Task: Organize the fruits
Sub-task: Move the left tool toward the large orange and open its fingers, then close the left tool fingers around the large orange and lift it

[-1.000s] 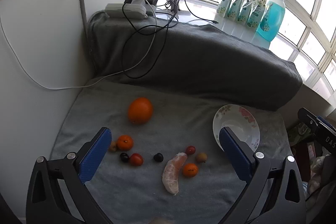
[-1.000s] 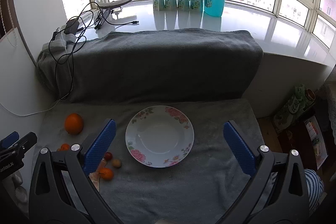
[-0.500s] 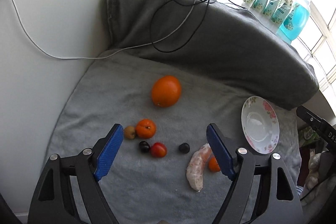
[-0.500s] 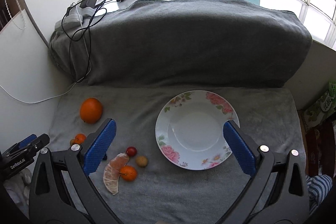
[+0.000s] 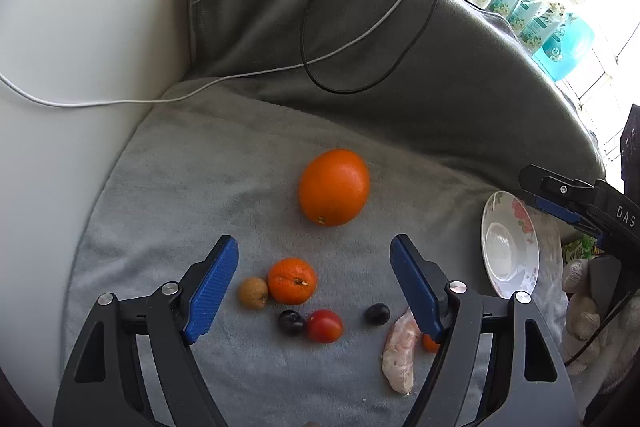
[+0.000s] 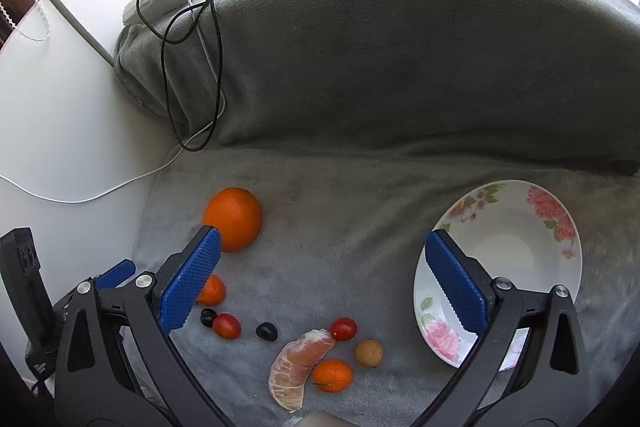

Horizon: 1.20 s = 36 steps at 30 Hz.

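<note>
Spreading across the whole surface, a grey blanket point(image 6: 360, 227), rising at its far edge into a darker padded roll point(image 6: 400, 47). Lying toward the left edge, a large orange point(image 6: 234, 217); nearer the front, a small mandarin point(image 5: 292, 281) touching a brownish round fruit point(image 5: 253, 291), two dark berries point(image 5: 291, 321) point(image 5: 377, 314) flanking a cherry tomato point(image 5: 325, 325). Resting at the front edge, a peeled citrus piece point(image 6: 298, 369), another mandarin point(image 6: 332, 375), another tomato point(image 6: 344, 328). Sitting by the right edge, a floral plate point(image 6: 552, 219).
</note>
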Each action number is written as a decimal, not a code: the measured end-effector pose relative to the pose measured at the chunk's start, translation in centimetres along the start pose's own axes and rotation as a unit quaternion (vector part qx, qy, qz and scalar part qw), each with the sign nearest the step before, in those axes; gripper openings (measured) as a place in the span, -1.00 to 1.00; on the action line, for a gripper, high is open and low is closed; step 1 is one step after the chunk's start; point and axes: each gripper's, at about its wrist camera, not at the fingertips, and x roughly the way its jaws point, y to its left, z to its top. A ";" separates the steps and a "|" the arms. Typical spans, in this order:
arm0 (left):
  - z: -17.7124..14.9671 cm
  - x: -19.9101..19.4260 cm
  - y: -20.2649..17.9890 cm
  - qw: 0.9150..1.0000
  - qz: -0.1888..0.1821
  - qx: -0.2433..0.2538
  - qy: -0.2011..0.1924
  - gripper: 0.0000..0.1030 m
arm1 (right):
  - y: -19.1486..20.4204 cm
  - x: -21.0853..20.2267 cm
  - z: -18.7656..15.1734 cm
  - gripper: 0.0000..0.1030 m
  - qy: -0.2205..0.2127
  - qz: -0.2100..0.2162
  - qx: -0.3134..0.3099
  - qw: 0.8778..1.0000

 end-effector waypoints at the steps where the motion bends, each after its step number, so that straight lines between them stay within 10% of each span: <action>1: 0.1 0.5 0.1 1.000 -0.006 0.002 0.003 0.51 | 0.2 0.7 0.3 1.00 0.008 0.007 0.005 1.000; 36: 1.8 8.3 2.2 0.995 -0.089 -0.009 0.045 0.46 | 4.3 15.5 2.5 0.52 0.162 0.142 0.113 0.970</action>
